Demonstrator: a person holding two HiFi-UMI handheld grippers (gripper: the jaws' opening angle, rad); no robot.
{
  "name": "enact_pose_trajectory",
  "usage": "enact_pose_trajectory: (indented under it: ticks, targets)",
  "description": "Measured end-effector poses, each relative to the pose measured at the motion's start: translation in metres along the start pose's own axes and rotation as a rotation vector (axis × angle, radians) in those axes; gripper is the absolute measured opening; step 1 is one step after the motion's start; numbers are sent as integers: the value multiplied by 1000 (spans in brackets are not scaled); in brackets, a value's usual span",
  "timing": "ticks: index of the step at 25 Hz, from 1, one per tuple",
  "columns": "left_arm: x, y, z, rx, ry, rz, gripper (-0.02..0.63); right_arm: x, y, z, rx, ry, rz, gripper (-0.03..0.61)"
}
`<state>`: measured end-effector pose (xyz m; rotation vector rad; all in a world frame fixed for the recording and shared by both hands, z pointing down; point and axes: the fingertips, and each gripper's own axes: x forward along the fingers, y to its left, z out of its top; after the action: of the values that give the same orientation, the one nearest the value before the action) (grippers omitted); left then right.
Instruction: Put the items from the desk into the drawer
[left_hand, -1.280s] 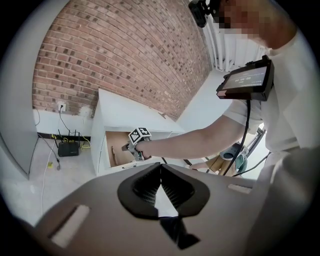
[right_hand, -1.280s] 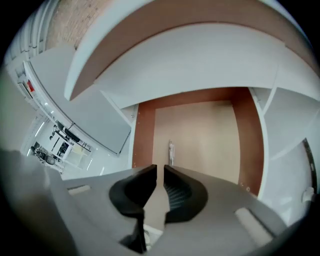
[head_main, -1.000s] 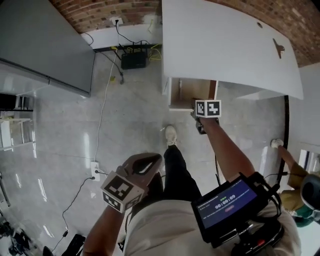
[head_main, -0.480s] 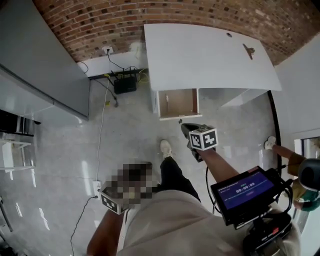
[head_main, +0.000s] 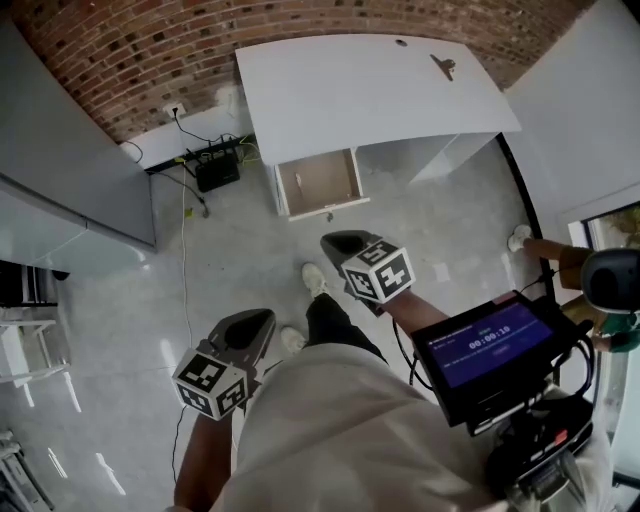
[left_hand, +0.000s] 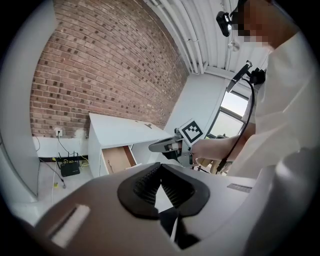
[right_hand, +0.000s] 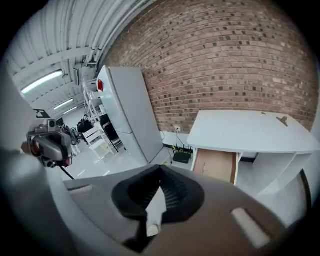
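A white desk (head_main: 370, 90) stands against the brick wall, with its wooden drawer (head_main: 318, 182) pulled open and showing nothing inside. One small dark clip-like item (head_main: 443, 66) lies near the desk's far right corner. My right gripper (head_main: 330, 240) is shut with nothing in it, and it hovers over the floor short of the drawer. My left gripper (head_main: 262, 318) is shut too, low by my leg. The right gripper view shows the desk (right_hand: 245, 131), the drawer (right_hand: 215, 165) and the item (right_hand: 281, 120) well ahead. In the left gripper view the desk (left_hand: 120, 131) lies beyond my right gripper (left_hand: 162, 146).
A black router (head_main: 216, 172) with cables sits on the floor left of the desk. A tall grey cabinet (head_main: 70, 190) stands at the left. A monitor (head_main: 490, 345) hangs at my chest. Another person's shoe (head_main: 520, 238) shows at the right.
I have stepped back from the desk. My right gripper has drawn away from the open drawer toward my body. The left gripper stays low and shut.
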<state>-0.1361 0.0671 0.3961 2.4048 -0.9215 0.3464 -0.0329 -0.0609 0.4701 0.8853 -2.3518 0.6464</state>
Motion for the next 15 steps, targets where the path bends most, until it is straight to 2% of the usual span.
enact_pose_trajectory:
  ticks: [5, 9, 15]
  targets:
    - [-11, -29, -15, 8, 12, -16, 9, -39, 41, -6, -59, -27, 22, 2]
    - [-10, -20, -12, 6, 14, -22, 9, -37, 53, 1, -108, -26, 35, 3]
    - [-14, -35, -16, 15, 11, -22, 9, -56, 70, -8, -147, -25, 44, 2]
